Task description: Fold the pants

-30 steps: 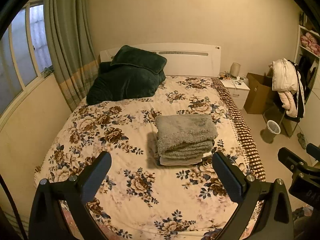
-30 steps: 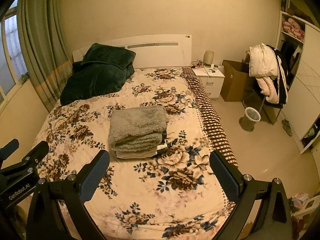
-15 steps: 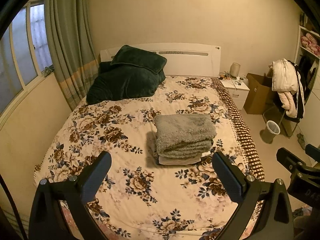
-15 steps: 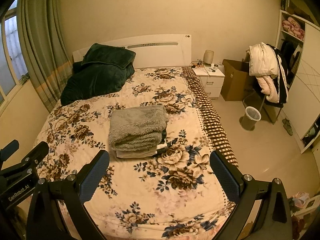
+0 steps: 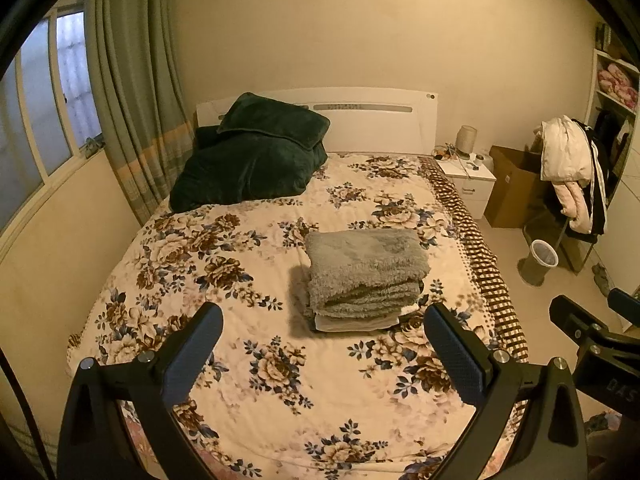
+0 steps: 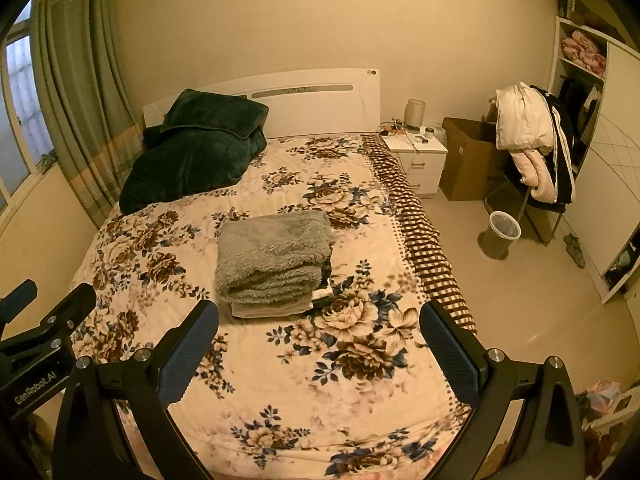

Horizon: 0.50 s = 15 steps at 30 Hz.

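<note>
Left wrist view, lowest in the frame: the left gripper (image 5: 323, 354) has its fingers (image 5: 192, 356) spread wide apart with nothing between them, above the near end of the bed (image 5: 280, 420) with its cream floral cover. At the lower right edge of that frame part of the right gripper (image 5: 592, 340) shows; in the right wrist view the right gripper (image 6: 319, 350) likewise has its fingers (image 6: 448, 360) wide apart and empty. Further up, about mid-frame, a stack of folded clothes (image 5: 362, 278) lies on the bed, a fuzzy grey piece on top and lighter layers under it; which layer is the pants cannot be told. Beyond, in the upper left of the bed, dark green pillows (image 5: 252, 160) lean on the white headboard (image 5: 380, 120). Right of the headboard stands a white nightstand (image 5: 470, 184), then a cardboard box (image 5: 514, 188), and a small bin (image 5: 538, 262) on the floor.
</note>
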{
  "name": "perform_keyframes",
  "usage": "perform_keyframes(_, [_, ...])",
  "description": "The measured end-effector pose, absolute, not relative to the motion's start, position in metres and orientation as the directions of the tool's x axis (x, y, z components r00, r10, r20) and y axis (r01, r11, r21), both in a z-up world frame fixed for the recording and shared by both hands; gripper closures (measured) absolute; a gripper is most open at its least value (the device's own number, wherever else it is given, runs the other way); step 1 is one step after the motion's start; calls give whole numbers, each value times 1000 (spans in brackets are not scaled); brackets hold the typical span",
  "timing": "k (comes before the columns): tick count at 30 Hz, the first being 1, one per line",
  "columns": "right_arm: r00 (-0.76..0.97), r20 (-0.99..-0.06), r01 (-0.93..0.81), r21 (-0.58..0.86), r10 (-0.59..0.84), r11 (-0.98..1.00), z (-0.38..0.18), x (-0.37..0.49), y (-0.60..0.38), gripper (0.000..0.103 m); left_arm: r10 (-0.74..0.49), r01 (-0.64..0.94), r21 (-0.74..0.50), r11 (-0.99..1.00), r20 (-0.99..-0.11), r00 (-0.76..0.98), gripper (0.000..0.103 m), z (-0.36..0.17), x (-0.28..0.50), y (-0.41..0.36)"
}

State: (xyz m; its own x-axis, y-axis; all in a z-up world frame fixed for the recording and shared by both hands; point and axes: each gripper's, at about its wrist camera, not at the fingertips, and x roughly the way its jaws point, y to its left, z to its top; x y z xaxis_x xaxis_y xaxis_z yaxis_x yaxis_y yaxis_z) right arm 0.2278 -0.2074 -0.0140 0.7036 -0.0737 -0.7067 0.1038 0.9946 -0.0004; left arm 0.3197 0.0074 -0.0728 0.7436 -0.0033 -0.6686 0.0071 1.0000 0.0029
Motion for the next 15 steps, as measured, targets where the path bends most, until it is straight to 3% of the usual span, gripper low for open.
perform_keyframes(15, [703, -707, 110, 2, -77, 994, -14, 224, -210, 1, -10, 15, 2, 1000, -660, 751, 0, -69, 329, 7])
